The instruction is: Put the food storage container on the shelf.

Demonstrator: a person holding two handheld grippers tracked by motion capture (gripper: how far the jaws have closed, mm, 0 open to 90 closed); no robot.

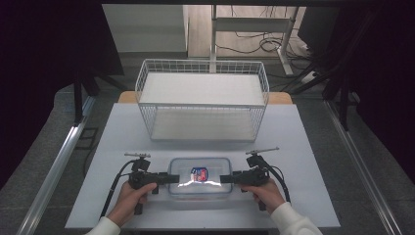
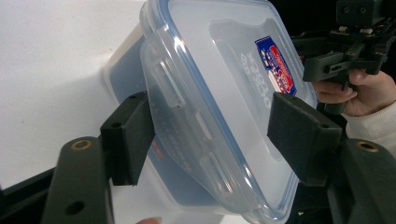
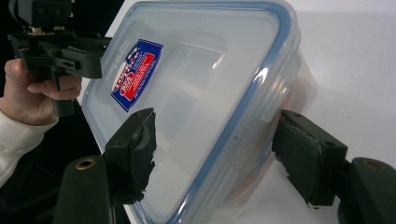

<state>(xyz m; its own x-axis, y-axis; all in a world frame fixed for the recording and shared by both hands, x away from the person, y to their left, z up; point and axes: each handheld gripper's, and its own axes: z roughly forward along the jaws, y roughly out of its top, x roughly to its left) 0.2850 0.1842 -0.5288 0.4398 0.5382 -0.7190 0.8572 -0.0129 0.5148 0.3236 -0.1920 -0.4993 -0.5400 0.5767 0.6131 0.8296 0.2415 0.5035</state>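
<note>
Both hand-held grippers stand open, the left hand-held gripper (image 1: pixel 172 178) and right hand-held gripper (image 1: pixel 223 178) straddling opposite ends of the plastic box (image 1: pixel 200 176), which sits on the bench (image 1: pixel 303 161) before the wire basket (image 1: pixel 202 99). I'd close both evenly over the lid (image 2: pixel 224 79) edges.

Left gripper (image 1: pixel 172 178) and right gripper (image 1: pixel 226 178) point inward toward each other, level, jaws spread apart. Each hand (image 1: pixel 133 194) grips its handle from below, forearms low.
</note>
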